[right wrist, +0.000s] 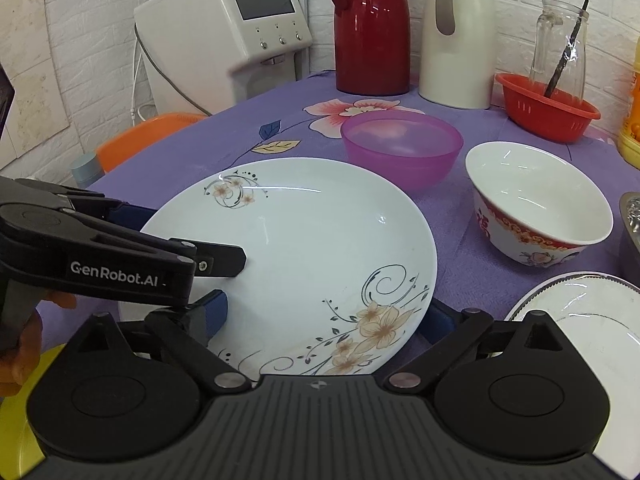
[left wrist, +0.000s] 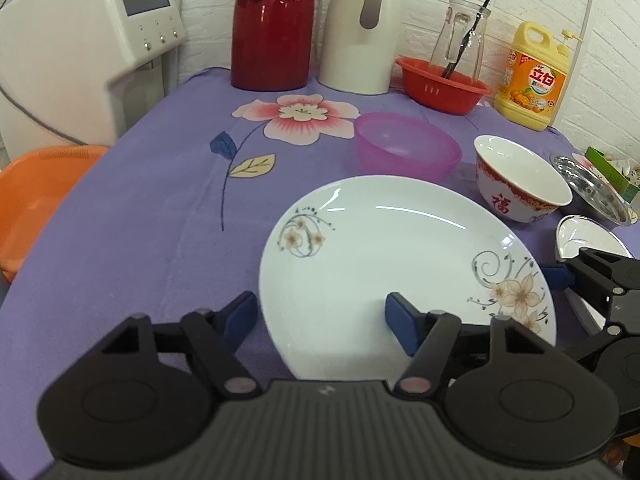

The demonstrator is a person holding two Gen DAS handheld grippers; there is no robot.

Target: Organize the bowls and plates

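A white floral plate [left wrist: 400,276] is seen lying on the purple flowered tablecloth [left wrist: 160,220], near the front edge of the table. The left gripper [left wrist: 322,320] is held wide open over the plate's left rim: its left finger is placed just outside the rim, above the cloth, and its right finger is placed above the plate's inner surface. Nothing is gripped by it. In the right wrist view the same plate [right wrist: 304,248] is shown between the spread fingers of the right gripper [right wrist: 328,316], whose jaws are also wide apart, one at each side of the plate's near edge; whether the rim is touched cannot be told, and nothing is clamped.

Behind the plate a translucent purple bowl [left wrist: 406,148] is set upright, and to its right a white bowl with a red pattern [left wrist: 520,188] stands just beside the plate. Further right, a metal dish [left wrist: 596,188] and a silver-rimmed plate [right wrist: 580,312] are partly visible. Along the wall a red thermos [left wrist: 274,24], a white thermos [left wrist: 364,28], a red basket [left wrist: 442,86] holding a glass jug [left wrist: 460,36], and a yellow detergent bottle [left wrist: 530,76] are lined up. A white dispenser [right wrist: 224,32] and an orange chair [left wrist: 36,196] are seen at the left.
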